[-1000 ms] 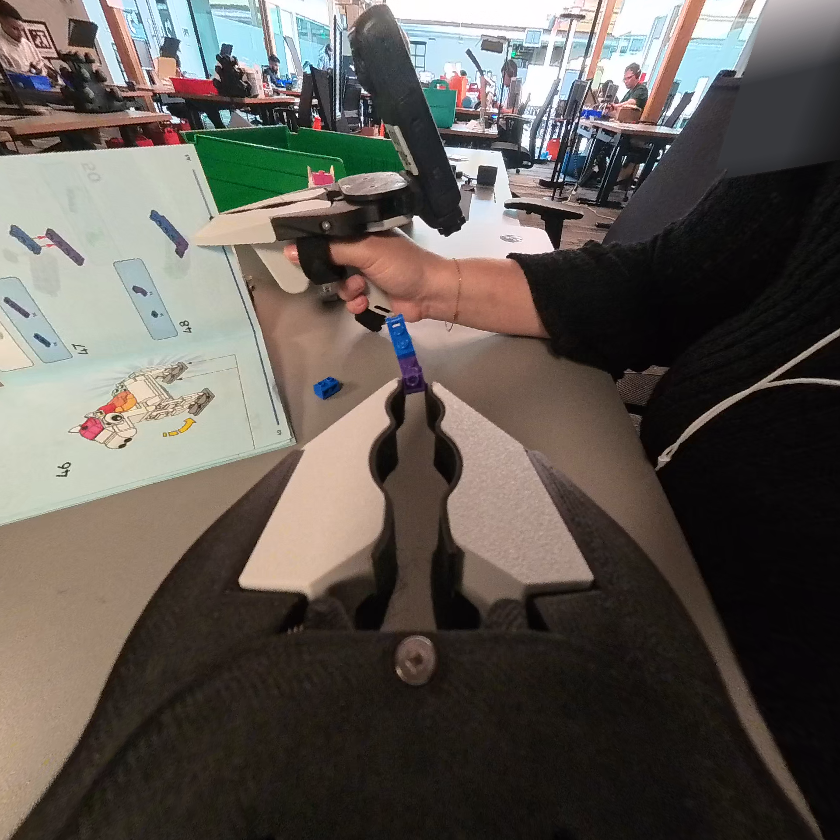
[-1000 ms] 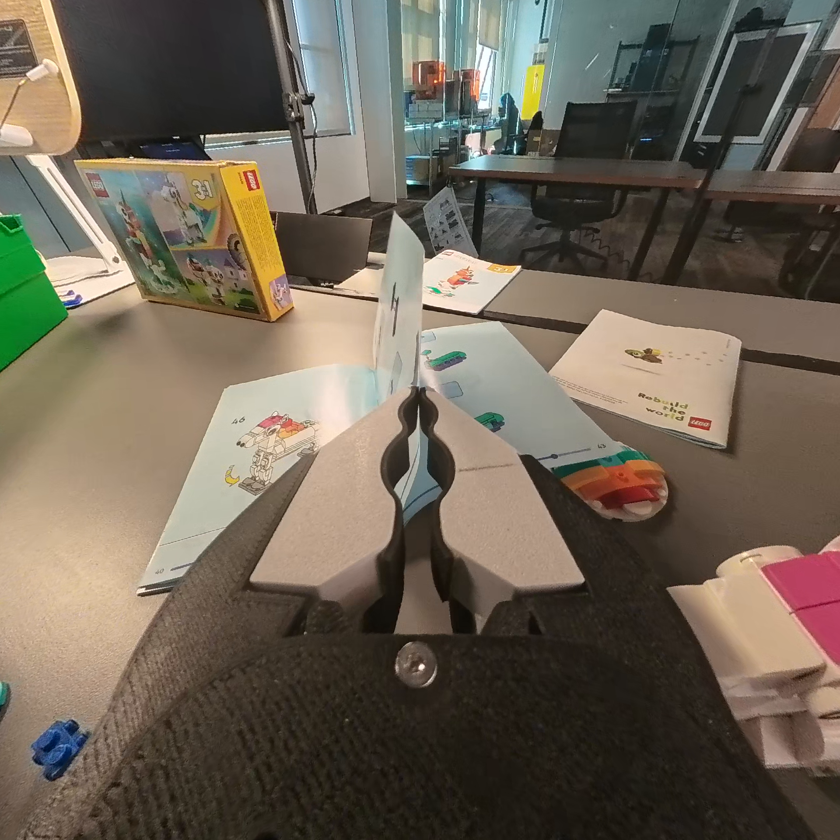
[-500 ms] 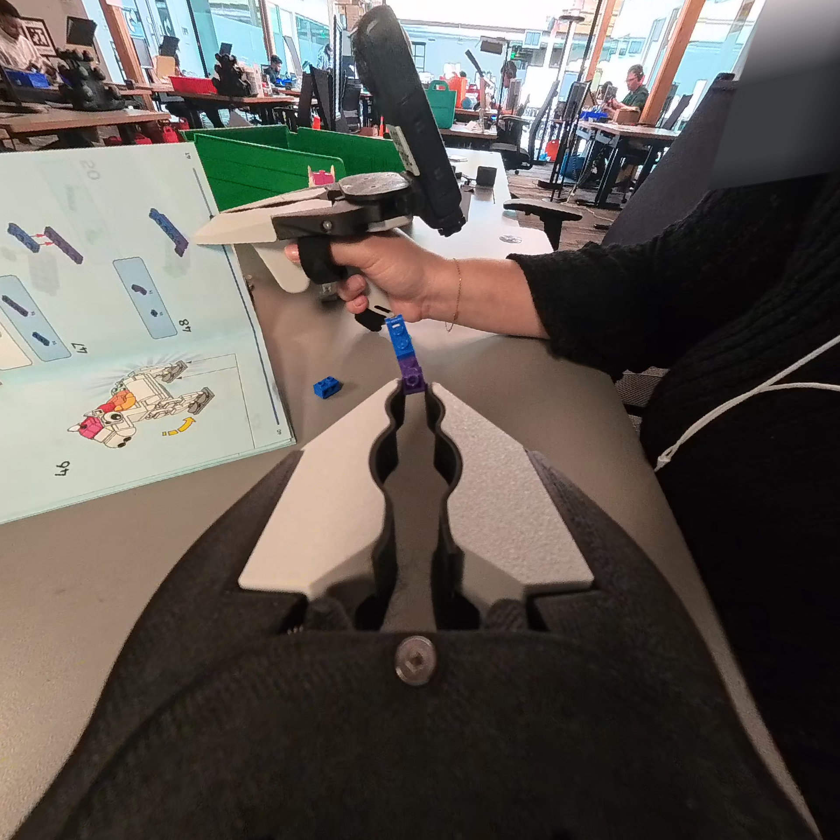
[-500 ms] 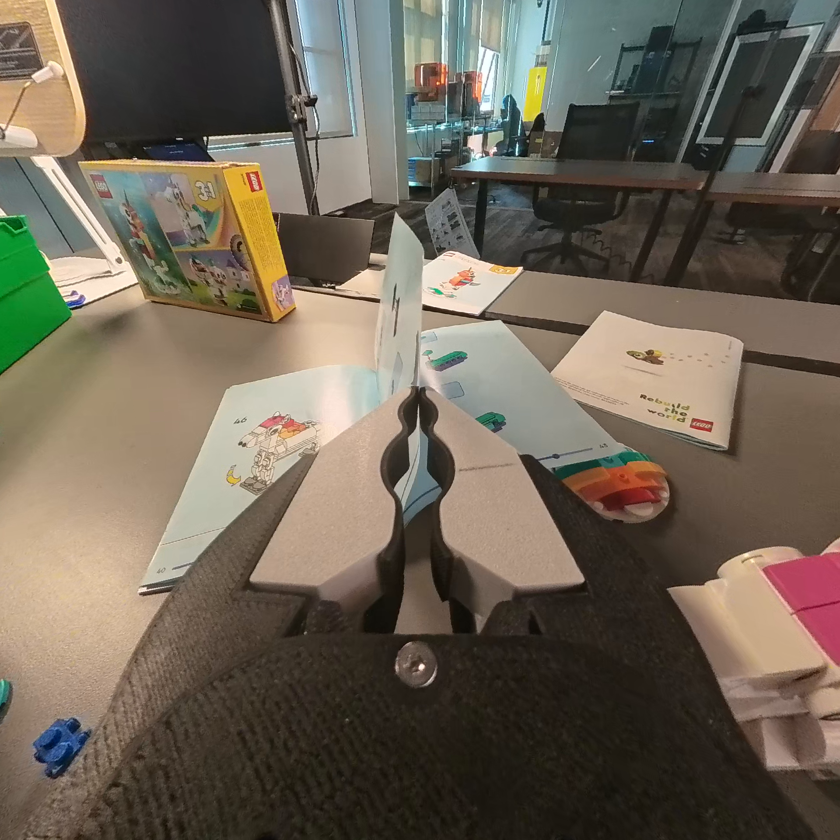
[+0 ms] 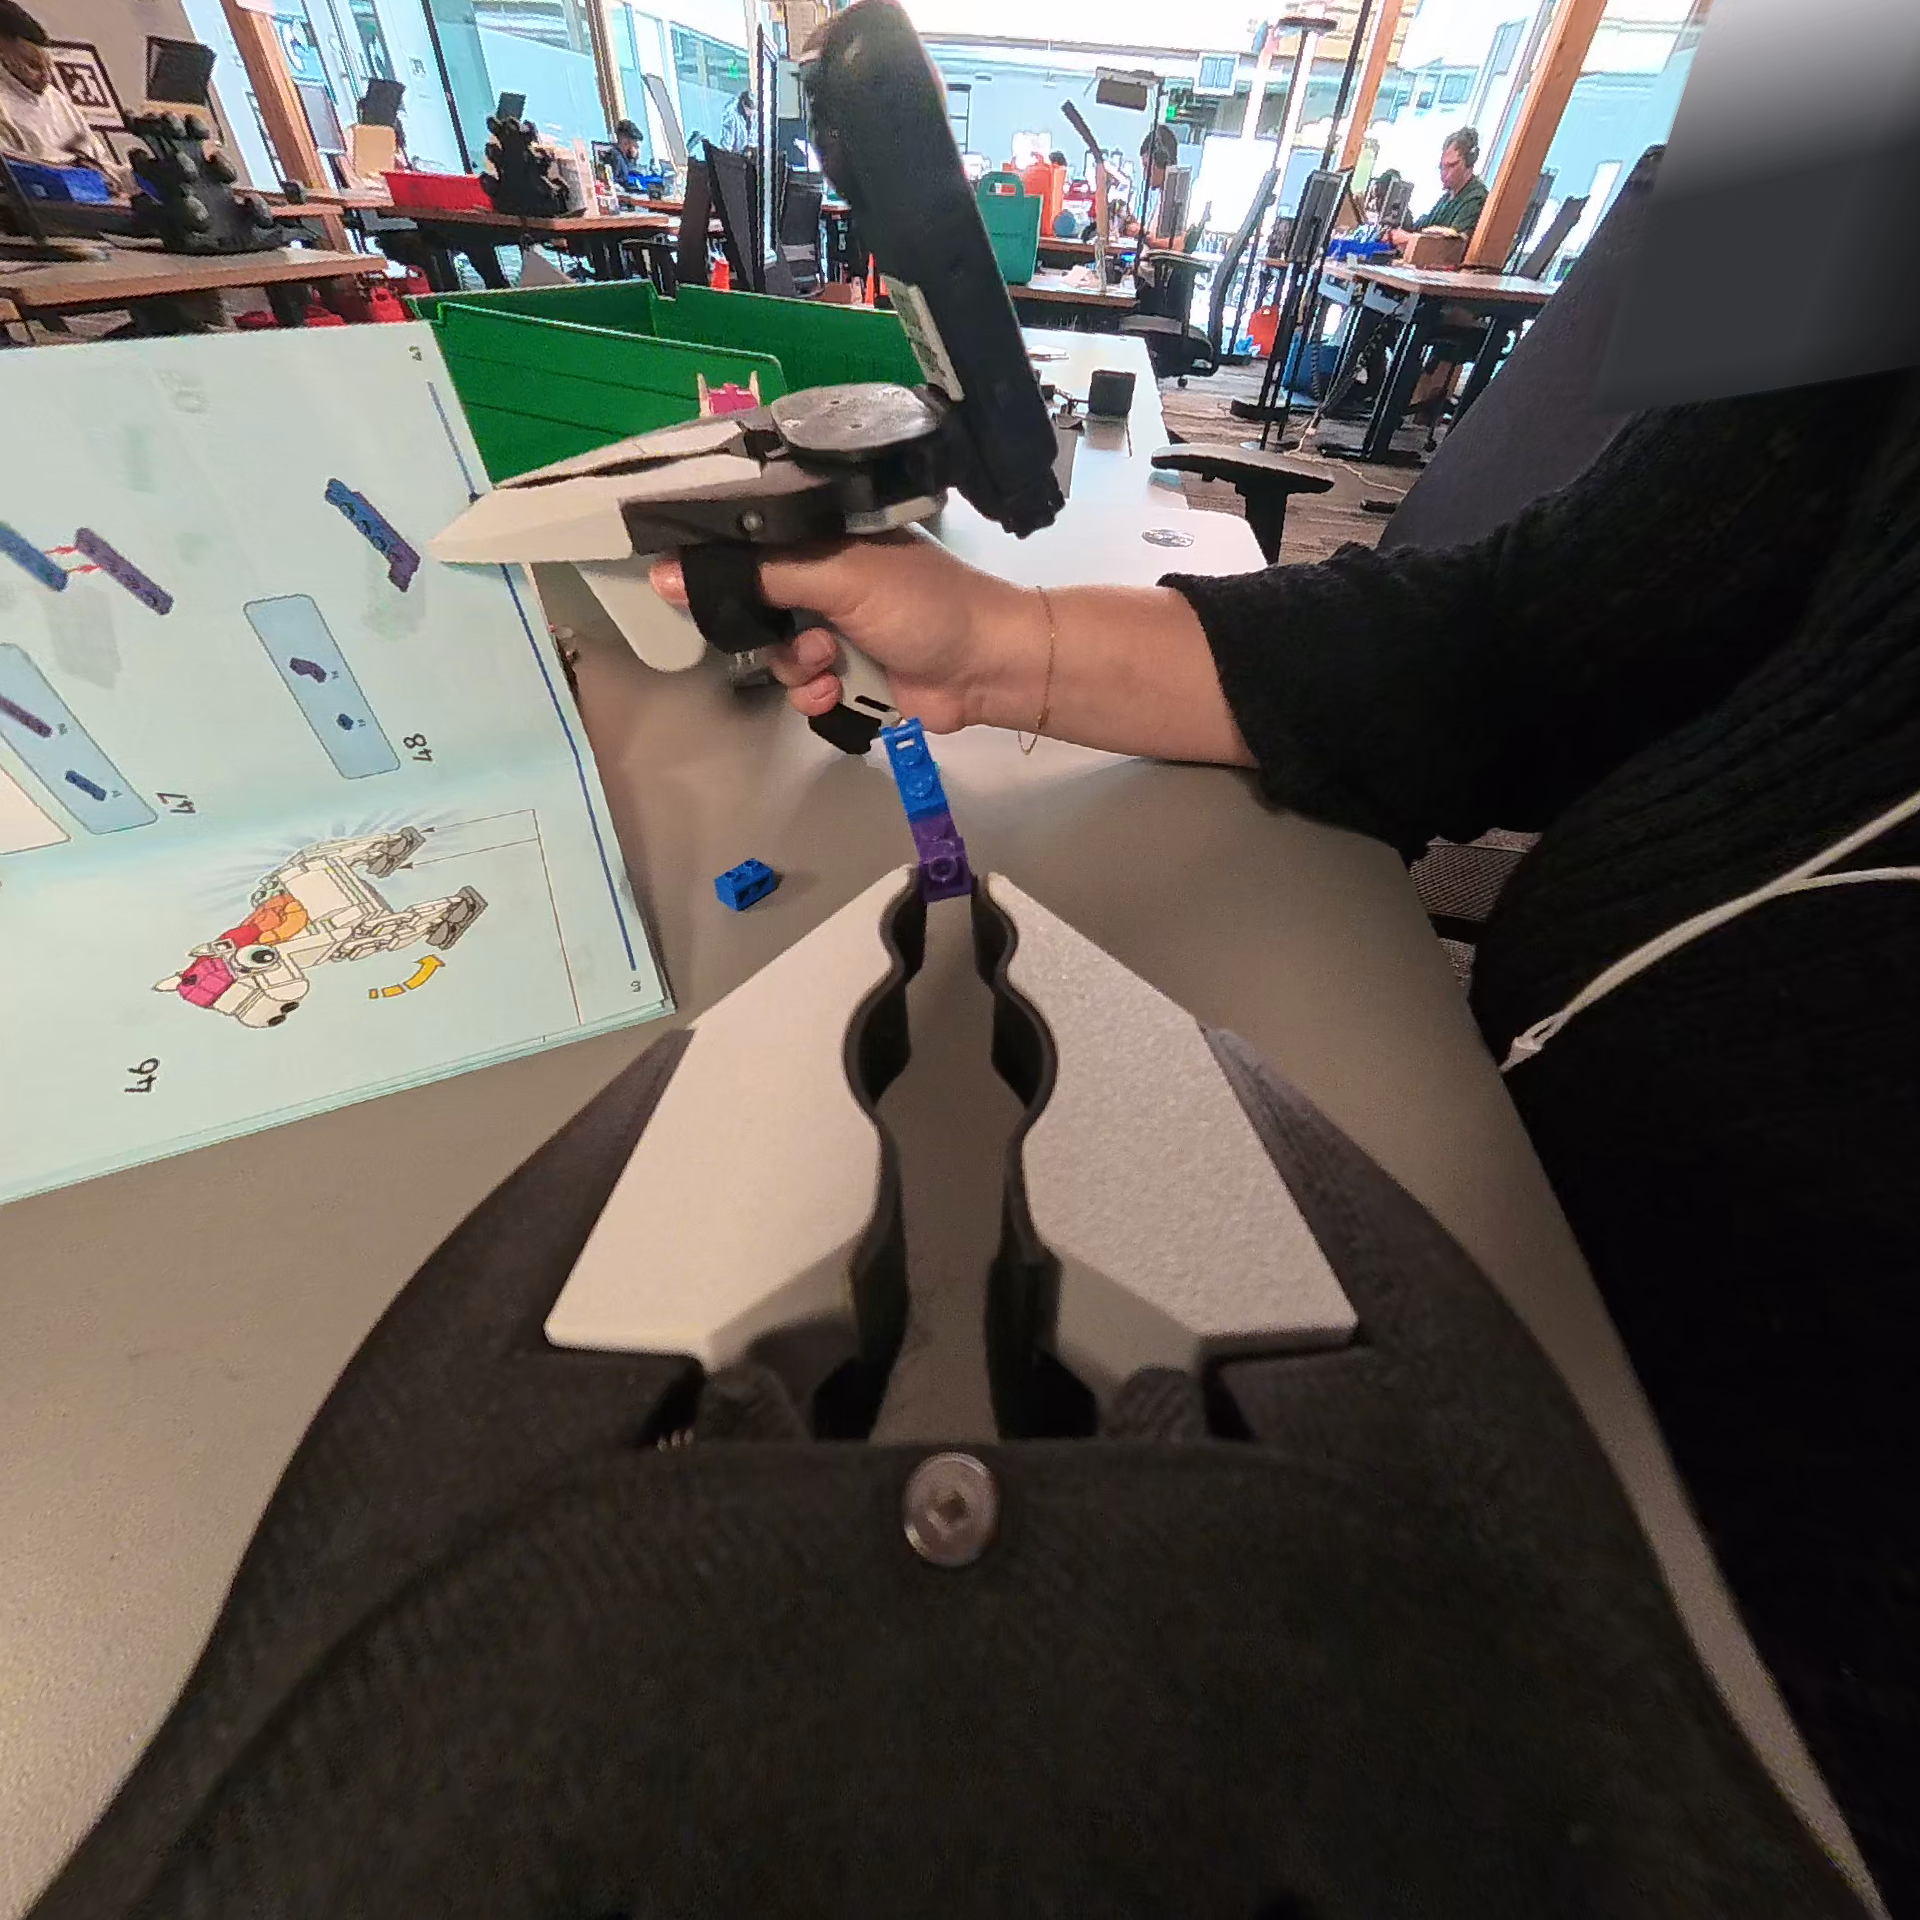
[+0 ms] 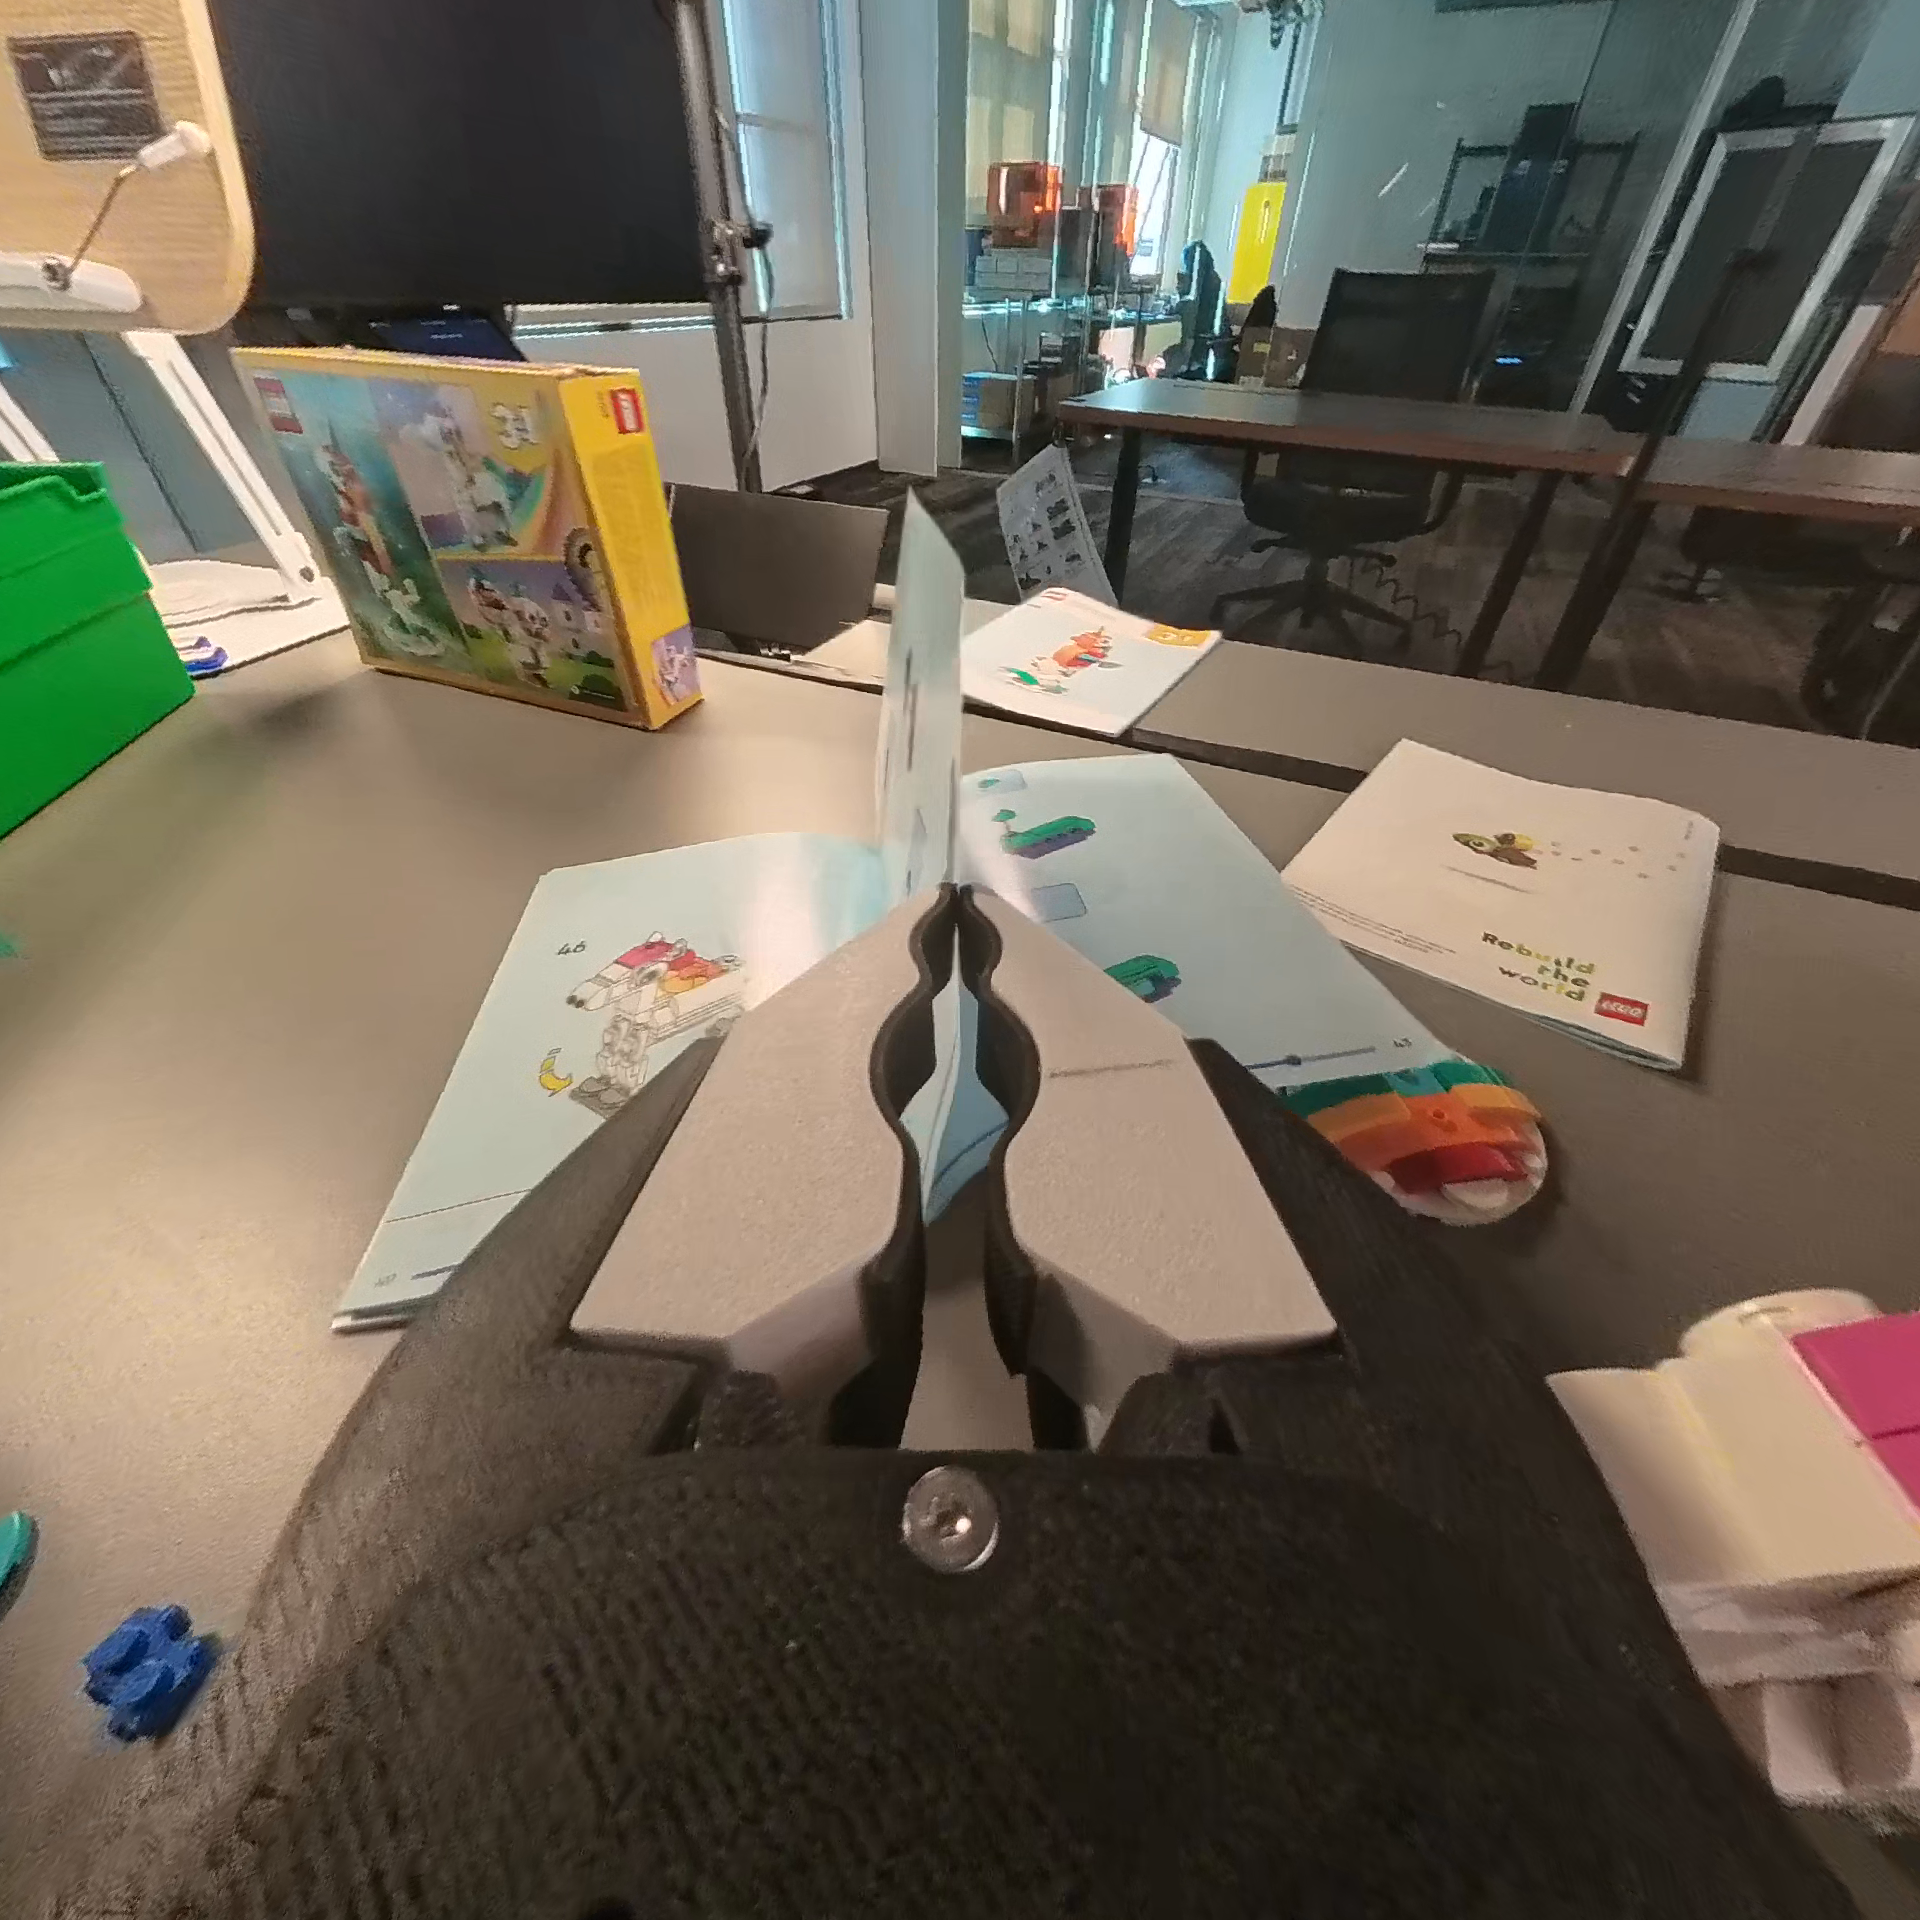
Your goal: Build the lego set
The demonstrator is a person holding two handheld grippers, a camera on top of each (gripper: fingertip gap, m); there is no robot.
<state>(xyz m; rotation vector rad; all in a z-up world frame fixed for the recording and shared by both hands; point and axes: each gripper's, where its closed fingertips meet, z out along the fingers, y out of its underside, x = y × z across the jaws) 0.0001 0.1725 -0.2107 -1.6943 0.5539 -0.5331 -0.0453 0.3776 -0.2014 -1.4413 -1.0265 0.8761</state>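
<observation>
Left tool (image 5: 948, 902): narrow, clamped on a purple-and-blue lego strip (image 5: 928, 821) at frame centre, seemingly above the counter (image 5: 1195, 883)
Right tool (image 6: 958, 902): pinching an upright page (image 6: 920, 717) of the open instruction booklet (image 6: 623, 997); centre frame
Loose blue brick (image 5: 746, 884): on counter, left of strip

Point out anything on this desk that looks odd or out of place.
One page of the open instruction booklet stands upright, because the right tongs are shut on its edge. The left tongs hold a purple-and-blue brick strip in the air. A loose blue brick lies alone beside the booklet.
</observation>
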